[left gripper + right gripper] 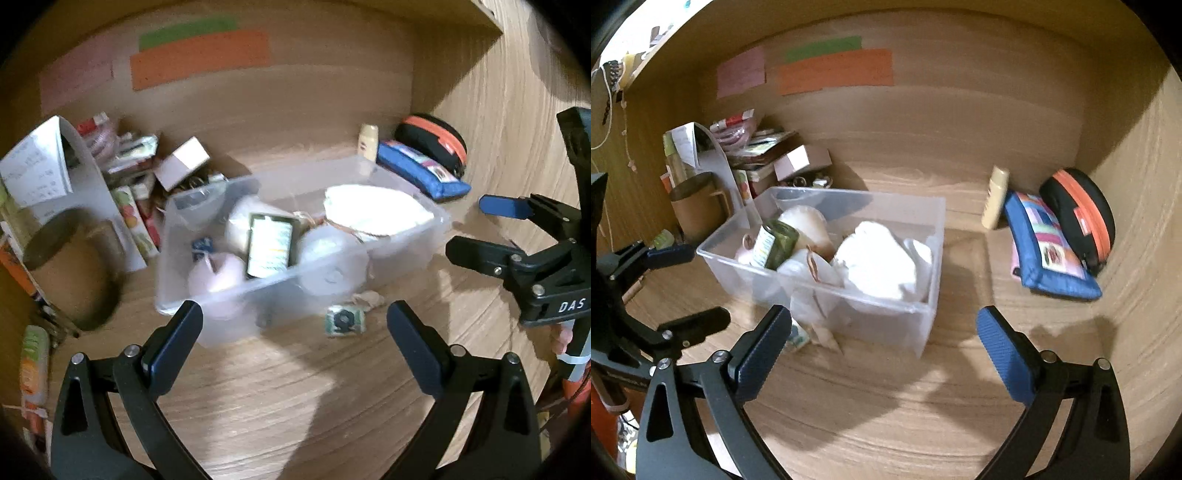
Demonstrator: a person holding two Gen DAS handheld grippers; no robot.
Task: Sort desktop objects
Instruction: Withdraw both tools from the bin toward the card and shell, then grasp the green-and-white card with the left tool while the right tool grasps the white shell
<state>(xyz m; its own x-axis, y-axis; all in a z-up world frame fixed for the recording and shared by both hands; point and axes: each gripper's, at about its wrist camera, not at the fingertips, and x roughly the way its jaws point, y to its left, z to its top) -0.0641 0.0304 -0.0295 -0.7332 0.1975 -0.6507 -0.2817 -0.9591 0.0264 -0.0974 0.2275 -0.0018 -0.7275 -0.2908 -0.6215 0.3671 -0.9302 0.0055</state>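
A clear plastic bin (pixel 406 243) (pixel 923 306) sits mid-desk, holding a green jar with a white label (pixel 269 243) (pixel 775 242), white bundles (pixel 373 208) (pixel 882 258) and a pink round item (pixel 218 275). A small green-and-white packet (pixel 344 320) lies on the desk in front of the bin, beside a beige scrap (pixel 367 298). My left gripper (pixel 295 341) is open and empty, just short of the bin. My right gripper (pixel 884 345) is open and empty at the bin's near corner; it also shows at the right in the left wrist view (pixel 469 229).
A blue pouch (pixel 421 171) (pixel 1049 247), a black-and-orange case (pixel 434 142) (pixel 1078 218) and a cream bottle (pixel 368 142) (pixel 995 197) stand at the back right. Boxes and papers (pixel 122 173) (pixel 746 155) and a brown cup (pixel 74 266) (pixel 696 205) crowd the left.
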